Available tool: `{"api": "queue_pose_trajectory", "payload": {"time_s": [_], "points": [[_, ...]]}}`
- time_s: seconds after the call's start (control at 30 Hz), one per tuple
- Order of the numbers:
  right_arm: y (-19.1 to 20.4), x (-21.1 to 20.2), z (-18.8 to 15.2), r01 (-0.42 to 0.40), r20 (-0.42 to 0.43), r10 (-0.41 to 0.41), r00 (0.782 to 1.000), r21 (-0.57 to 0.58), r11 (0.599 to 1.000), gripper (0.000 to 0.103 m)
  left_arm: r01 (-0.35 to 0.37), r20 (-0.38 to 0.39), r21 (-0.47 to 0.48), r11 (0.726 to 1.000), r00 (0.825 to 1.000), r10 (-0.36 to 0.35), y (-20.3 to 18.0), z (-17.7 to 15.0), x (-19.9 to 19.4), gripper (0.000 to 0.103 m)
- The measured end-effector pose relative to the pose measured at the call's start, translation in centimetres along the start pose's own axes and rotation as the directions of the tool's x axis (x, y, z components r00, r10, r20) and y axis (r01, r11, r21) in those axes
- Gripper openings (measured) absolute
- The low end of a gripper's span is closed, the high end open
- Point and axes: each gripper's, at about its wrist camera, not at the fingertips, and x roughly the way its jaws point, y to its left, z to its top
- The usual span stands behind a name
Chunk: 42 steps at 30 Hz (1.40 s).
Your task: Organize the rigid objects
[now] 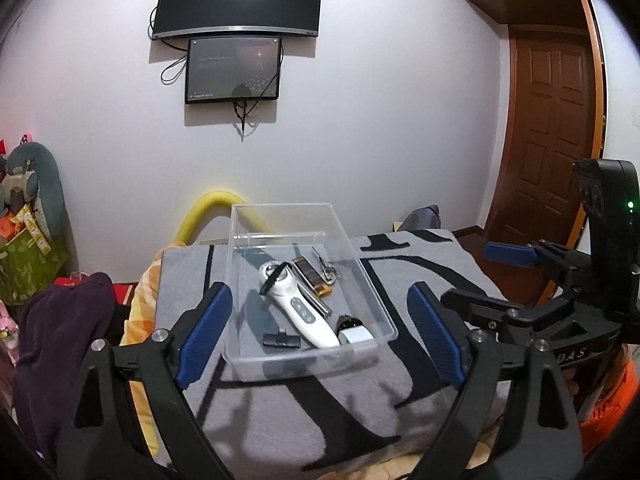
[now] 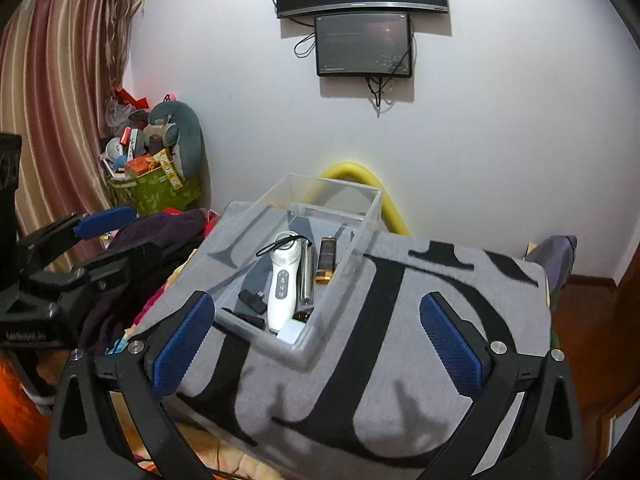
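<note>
A clear plastic bin (image 1: pixel 372 280) (image 2: pixel 360 236) stands on a grey cloth with black letters (image 1: pixel 420 276) (image 2: pixel 400 320). In it lie a white handheld device (image 1: pixel 298 312) (image 2: pixel 282 284), a brown and gold bar (image 1: pixel 310 276) (image 2: pixel 326 260), a small black dongle (image 1: pixel 281 339) (image 2: pixel 253 300), a silver cylinder (image 2: pixel 306 276), keys (image 1: pixel 328 272) and a white-capped piece (image 1: pixel 354 332) (image 2: pixel 292 330). My left gripper (image 1: pixel 320 338) is open and empty in front of the bin. My right gripper (image 2: pixel 318 346) is open and empty, just right of the bin's near corner.
A yellow foam tube (image 1: pixel 208 212) (image 2: pixel 372 188) curves behind the bin. Dark purple clothing (image 1: pixel 60 320) (image 2: pixel 160 232) lies left of the cloth. A green box of clutter (image 2: pixel 156 188) stands by the wall. A wooden door (image 1: pixel 552 128) is at the right.
</note>
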Motion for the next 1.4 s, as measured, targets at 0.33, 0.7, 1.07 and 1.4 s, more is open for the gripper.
{"api": "queue_pose_trajectory", "payload": {"time_s": [0.33,0.7,1.07,1.4], "points": [[-1.6,-0.8,-1.4,0.008,-0.008,-0.007,1.000,0.081,0.997,0.103,-0.005,0.003,0.015,1.000,1.000,0.005,-1.2,-1.1,-0.4,0.090],[-1.9,-1.3,-1.5,0.014,-0.007,-0.014,1.000,0.078,0.997,0.103,-0.004,-0.003,0.001,1.000,1.000,0.004,-1.1,-1.2,-0.1,0.090],[-1.4,-1.5,-1.3,0.000,-0.007,0.001,1.000,0.065,0.998,0.103,-0.004,-0.002,-0.002,1.000,1.000,0.004,-1.0,-1.2,-0.1,0.090],[-1.0,-1.7,-1.2,-0.005,-0.002,0.006,1.000,0.054,0.999,0.103,0.005,-0.001,-0.009,1.000,1.000,-0.005,-1.1,-1.1,0.0,0.090]]}}
